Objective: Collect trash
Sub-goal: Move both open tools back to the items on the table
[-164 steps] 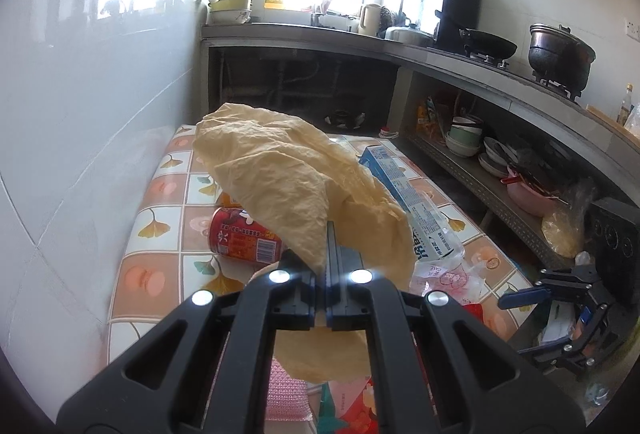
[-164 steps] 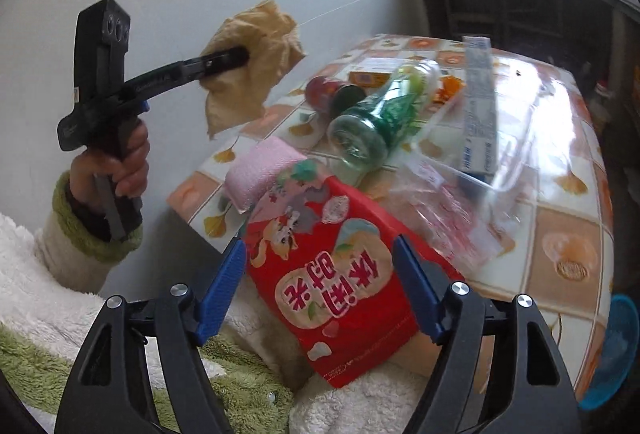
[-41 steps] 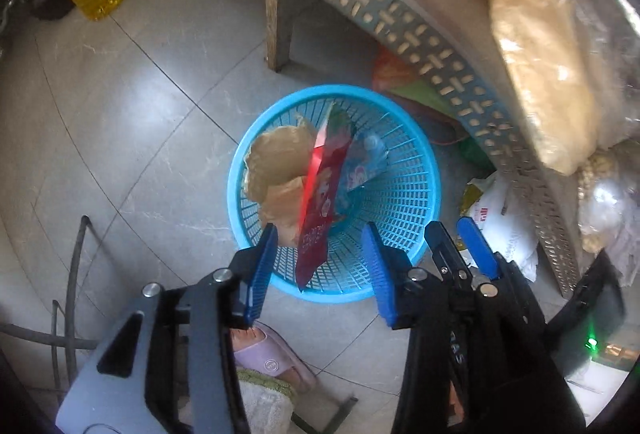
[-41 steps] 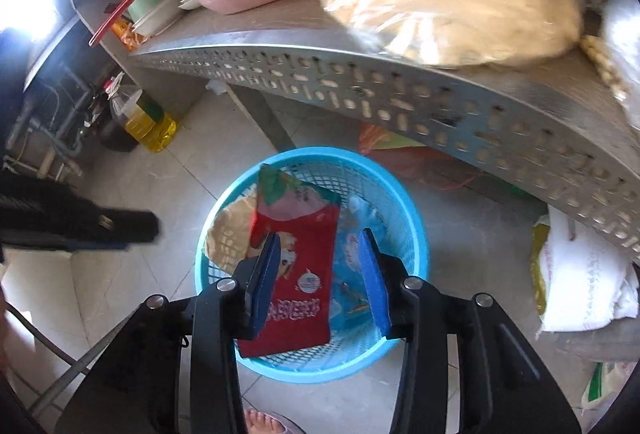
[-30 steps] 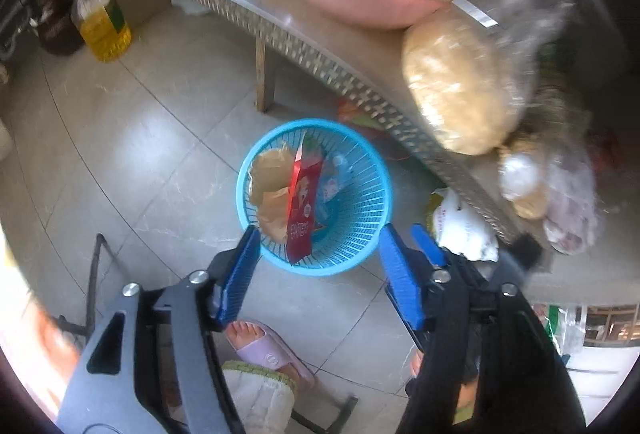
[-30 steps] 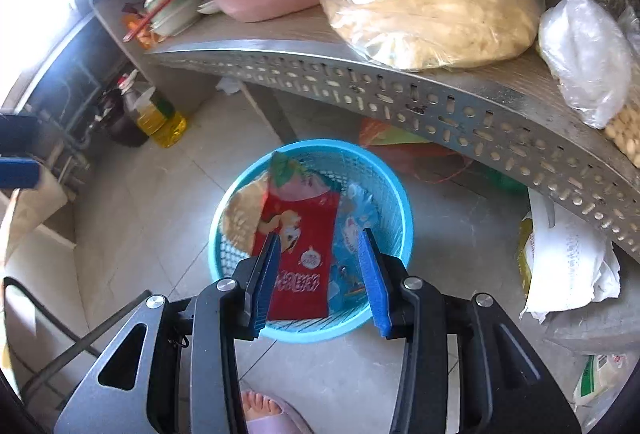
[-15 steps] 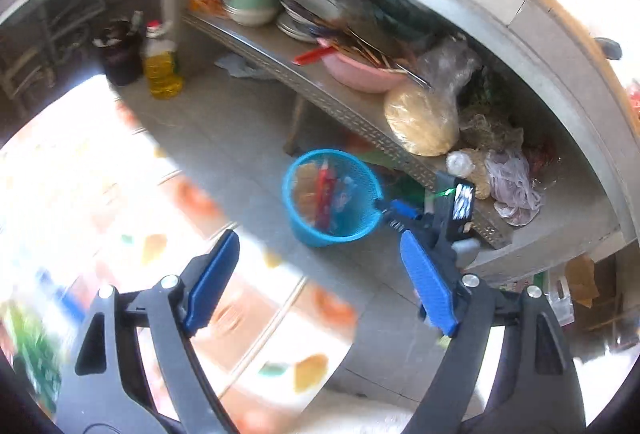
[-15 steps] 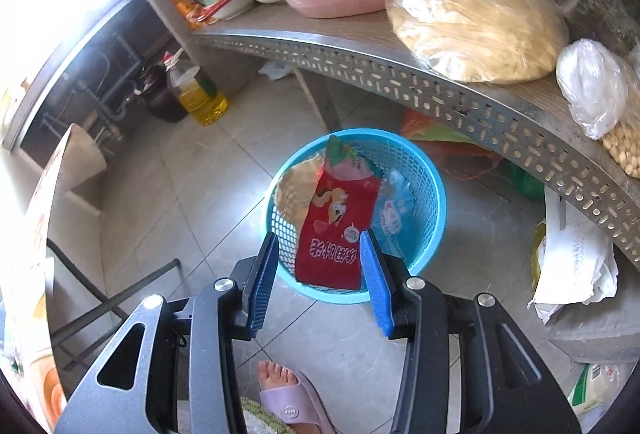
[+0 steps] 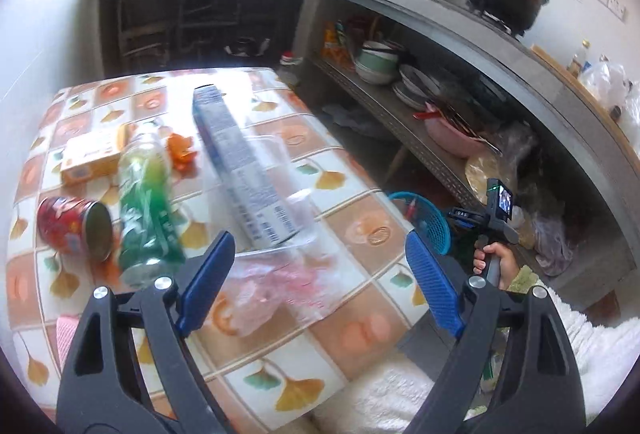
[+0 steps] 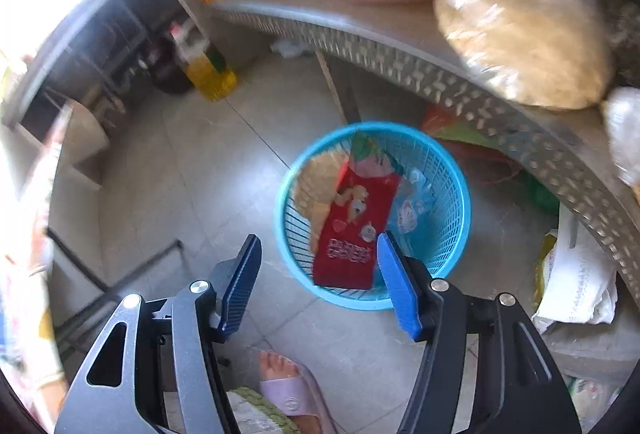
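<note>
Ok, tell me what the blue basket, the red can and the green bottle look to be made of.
Blue basket: moulded plastic by the look, with an open lattice wall and a slight sheen.
Red can: probably thin metal, with a printed red side and a dull silvery end.
Green bottle: likely clear plastic, since light passes through the green; motion blur leaves glass possible.

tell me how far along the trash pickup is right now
Done: the red snack bag and a tan wrapper sit in the blue basket. In hand: nothing; the left gripper and right gripper are open. Left on the table: green bottle, red can, long box, clear plastic bag, small orange box.
</note>
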Motion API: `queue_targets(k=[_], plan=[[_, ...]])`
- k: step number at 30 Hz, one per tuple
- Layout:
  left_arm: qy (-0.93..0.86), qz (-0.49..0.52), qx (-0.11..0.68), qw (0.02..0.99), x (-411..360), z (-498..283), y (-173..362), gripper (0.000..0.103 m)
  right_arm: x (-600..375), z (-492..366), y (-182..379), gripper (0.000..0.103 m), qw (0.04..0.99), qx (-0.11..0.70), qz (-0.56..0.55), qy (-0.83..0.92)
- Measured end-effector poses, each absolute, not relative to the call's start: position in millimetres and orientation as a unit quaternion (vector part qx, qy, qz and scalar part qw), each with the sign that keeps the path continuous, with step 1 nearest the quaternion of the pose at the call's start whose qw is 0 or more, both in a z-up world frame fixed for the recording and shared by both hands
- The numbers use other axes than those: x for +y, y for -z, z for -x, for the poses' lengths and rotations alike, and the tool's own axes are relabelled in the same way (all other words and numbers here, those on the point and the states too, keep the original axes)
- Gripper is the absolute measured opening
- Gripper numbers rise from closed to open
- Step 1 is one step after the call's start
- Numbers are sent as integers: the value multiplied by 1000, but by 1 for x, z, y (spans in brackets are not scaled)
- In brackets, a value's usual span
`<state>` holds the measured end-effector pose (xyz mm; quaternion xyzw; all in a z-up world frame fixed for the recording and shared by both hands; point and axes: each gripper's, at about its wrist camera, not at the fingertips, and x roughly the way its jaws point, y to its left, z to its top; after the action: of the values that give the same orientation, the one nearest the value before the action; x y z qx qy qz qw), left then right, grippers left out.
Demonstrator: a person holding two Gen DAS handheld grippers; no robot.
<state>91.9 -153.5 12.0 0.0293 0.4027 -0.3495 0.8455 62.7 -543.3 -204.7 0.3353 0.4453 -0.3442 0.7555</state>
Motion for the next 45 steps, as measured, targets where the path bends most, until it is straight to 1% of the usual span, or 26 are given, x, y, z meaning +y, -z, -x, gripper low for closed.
queue_targets(k=[6, 7, 9, 11, 12, 13, 17, 25, 27, 30, 33, 35, 38, 42, 44, 45], plan=[[324, -11, 397, 859, -121, -104, -10, 83, -571, -117, 270, 59, 708, 516, -338, 344], [319, -11, 396, 861, -117, -106, -10, 83, -575, -124, 280, 57, 703, 523, -340, 342], [309, -14, 394, 866, -111, -111, -10, 83, -586, -135, 301, 49, 689, 536, -334, 356], [298, -18, 393, 870, -105, -116, -11, 83, -596, -141, 320, 29, 676, 544, -340, 362], [294, -19, 394, 871, -104, -118, -10, 83, -602, -142, 331, 22, 667, 549, -346, 367], [289, -19, 396, 871, -102, -121, -10, 83, -607, -142, 340, 6, 662, 552, -351, 364], [273, -24, 411, 870, -96, -132, -3, 83, -618, -145, 366, 3, 658, 553, -373, 349], [247, -24, 431, 868, -89, -150, 11, 83, -623, -153, 422, 2, 625, 569, -417, 334], [243, -22, 430, 869, -86, -152, 12, 83, -622, -153, 428, 2, 615, 571, -432, 331], [242, -16, 428, 871, -80, -152, 12, 83, -620, -151, 419, 2, 613, 567, -439, 333], [247, -10, 422, 872, -73, -147, 10, 83, -615, -145, 391, 14, 620, 571, -409, 350], [253, -8, 414, 874, -68, -140, 7, 83, -607, -139, 367, 37, 627, 570, -388, 363], [267, -10, 402, 876, -59, -126, 5, 83, -585, -131, 315, 45, 656, 560, -328, 386], [284, -22, 394, 874, -47, -103, 7, 83, -552, -118, 223, 51, 717, 518, -265, 384], [289, -34, 391, 873, -42, -89, 10, 83, -526, -114, 174, 60, 755, 487, -233, 371], [291, -38, 390, 873, -39, -83, 12, 83, -509, -112, 146, 63, 780, 468, -217, 354]])
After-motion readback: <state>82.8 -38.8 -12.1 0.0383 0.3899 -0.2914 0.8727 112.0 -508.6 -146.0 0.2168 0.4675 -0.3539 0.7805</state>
